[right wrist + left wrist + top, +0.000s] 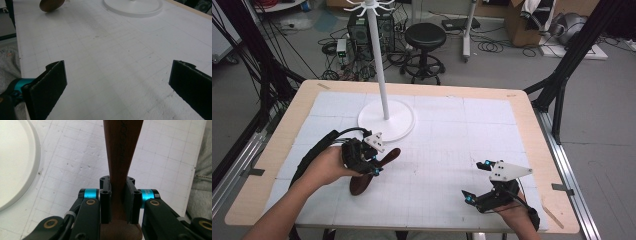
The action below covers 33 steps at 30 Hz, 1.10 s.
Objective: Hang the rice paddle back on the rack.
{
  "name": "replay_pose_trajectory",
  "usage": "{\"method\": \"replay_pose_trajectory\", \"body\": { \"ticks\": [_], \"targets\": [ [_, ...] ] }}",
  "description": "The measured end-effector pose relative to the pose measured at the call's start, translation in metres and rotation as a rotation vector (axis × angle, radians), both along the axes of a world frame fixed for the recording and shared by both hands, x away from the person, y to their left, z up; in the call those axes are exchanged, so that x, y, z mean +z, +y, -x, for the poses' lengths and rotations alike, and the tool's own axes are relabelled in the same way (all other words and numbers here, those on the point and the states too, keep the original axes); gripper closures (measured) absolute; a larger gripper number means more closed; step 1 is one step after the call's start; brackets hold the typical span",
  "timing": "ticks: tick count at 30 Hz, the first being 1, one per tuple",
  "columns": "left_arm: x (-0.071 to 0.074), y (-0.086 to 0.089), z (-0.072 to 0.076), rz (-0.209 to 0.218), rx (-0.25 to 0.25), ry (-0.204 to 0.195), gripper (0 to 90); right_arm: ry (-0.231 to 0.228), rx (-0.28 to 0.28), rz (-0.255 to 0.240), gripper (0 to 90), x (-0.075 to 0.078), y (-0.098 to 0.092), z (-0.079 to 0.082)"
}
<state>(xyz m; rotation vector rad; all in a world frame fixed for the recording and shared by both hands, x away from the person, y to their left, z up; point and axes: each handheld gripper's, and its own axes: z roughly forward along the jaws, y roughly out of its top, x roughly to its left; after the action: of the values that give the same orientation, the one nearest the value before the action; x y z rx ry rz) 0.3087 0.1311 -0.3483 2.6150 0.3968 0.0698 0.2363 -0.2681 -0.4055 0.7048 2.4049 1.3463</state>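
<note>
A dark brown wooden utensil (pixel 388 157) with a rounded end (pixel 360 185) hangs just over the white gridded mat (pixel 447 135) at the left. My left gripper (pixel 378 161) is shut on its narrow middle. In the left gripper view the two pads (pixel 105 200) press the brown shaft (pixel 122 150) from both sides, and the shaft widens away from me. A white hook stand rises from a round base (pixel 399 122), just beyond that gripper. Near the front right, my right gripper (pixel 476 181) stands open over bare mat, its jaws far apart (pixel 120 70). The utensil's rounded end (pixel 51 5) appears far off.
The stand's thin pole (pixel 379 65) carries several hooks at its top (pixel 371 6). The mat lies on a pale wooden table (pixel 532 130). Beyond the table stand a black stool (pixel 425 37), a computer case (pixel 359 32) and floor cables. Black frame legs (pixel 562 75) flank the table.
</note>
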Motion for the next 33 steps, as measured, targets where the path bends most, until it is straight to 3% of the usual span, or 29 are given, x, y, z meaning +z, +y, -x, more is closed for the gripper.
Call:
{"method": "replay_pose_trajectory", "body": {
  "ticks": [23,33],
  "targets": [
    [0.021,0.026,-0.003,0.153,0.092,0.0,77.5,0.001,-0.001,-0.003,0.3,-0.001,0.0,-0.001],
    [0.03,0.037,-0.004,0.215,0.13,-0.021,77.5,0.0,0.0,-0.005,0.3,-0.001,0.0,-0.001]
  ]
}}
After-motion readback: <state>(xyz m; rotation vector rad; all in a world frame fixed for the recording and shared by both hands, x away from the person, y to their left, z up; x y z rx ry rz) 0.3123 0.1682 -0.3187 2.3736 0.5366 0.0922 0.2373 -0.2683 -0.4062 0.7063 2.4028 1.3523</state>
